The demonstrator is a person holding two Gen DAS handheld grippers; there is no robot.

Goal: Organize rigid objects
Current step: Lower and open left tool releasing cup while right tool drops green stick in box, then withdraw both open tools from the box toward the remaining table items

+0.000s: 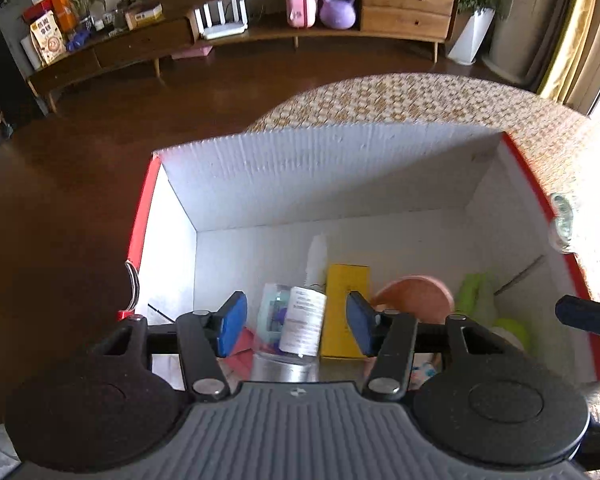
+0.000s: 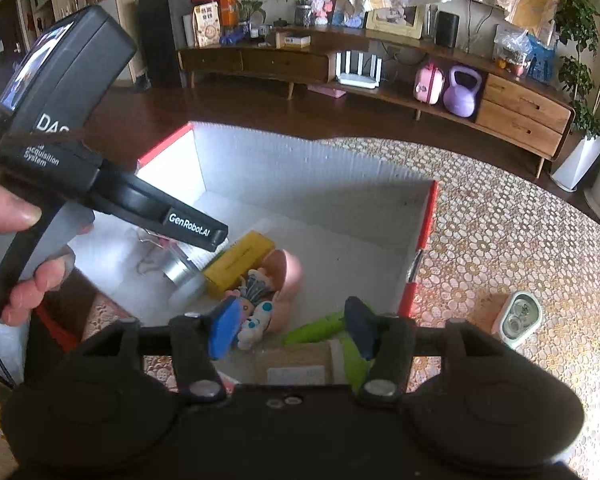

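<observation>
Case on the table, right of the box

Case, small and pale green with a clear lid [image 2: 518, 318], lay flat on the patterned table [image 2: 500, 240] outside the white, red-edged box [image 2: 300, 160], apart from its right wall. By my reading it was the one loose thing not yet stowed, so the coming move turned on it. From the right tool [image 2: 290, 330] it lay to the right and slightly ahead, off the line between the pads; its long axis ran aslant, from near-left to far-right. The right tool was plainly the nearer one. In the left wrist view the same case showed only as a blurred shape at the box's right rim.

The right tool was released, blue pads well apart, nothing between them, poised over the box's near right corner above a green toy [image 2: 320, 330] and a small doll [image 2: 256, 316]. The left tool [image 1: 296, 322] was likewise released and empty, hanging over a clear bottle with a white label [image 1: 302, 320]; a yellow carton [image 1: 346, 308] lay just right of that bottle and a pink round thing [image 1: 416, 296] further right.

To reach the case, the right tool would probably need to swing rightward over the box wall and turn so its pads crossed the case's short side.
</observation>
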